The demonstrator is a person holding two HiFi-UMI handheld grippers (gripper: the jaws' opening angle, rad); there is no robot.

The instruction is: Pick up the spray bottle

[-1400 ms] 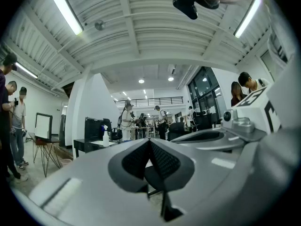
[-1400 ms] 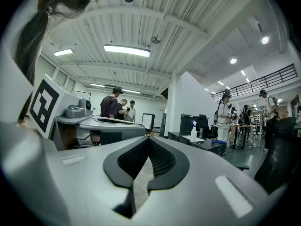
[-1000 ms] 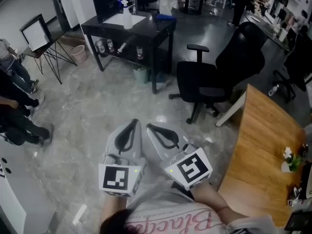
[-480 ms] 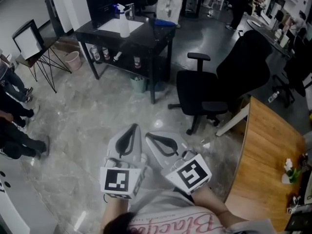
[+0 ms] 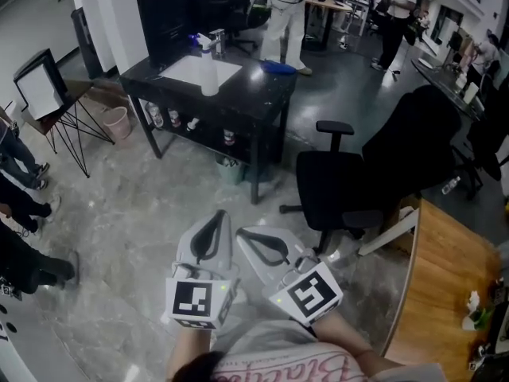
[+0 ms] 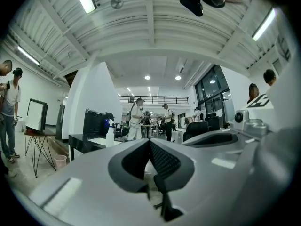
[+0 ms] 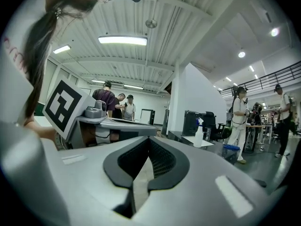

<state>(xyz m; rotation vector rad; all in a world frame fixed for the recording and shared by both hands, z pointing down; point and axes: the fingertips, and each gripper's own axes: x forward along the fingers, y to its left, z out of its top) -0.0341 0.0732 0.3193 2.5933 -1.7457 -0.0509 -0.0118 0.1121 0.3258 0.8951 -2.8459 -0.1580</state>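
The spray bottle [image 5: 208,70], white with a blue trigger head, stands upright on a white sheet on the black table [image 5: 258,90], far ahead of both grippers. It shows small in the left gripper view [image 6: 109,133] and the right gripper view [image 7: 199,135]. My left gripper [image 5: 213,218] and right gripper [image 5: 244,231] are held side by side close to my body, above the grey floor. Both point level toward the table. Each is shut with nothing between its jaws.
A black office chair [image 5: 362,185] stands right of the table. A wooden desk [image 5: 445,293] lies at the right edge. People's legs [image 5: 20,173], an easel board [image 5: 38,82] and a bin [image 5: 118,121] are at the left. A blue object [image 5: 278,68] lies on the table.
The table, the bottle and the chair have grown larger and slid lower in the head view. Both grippers stay shut and side by side.
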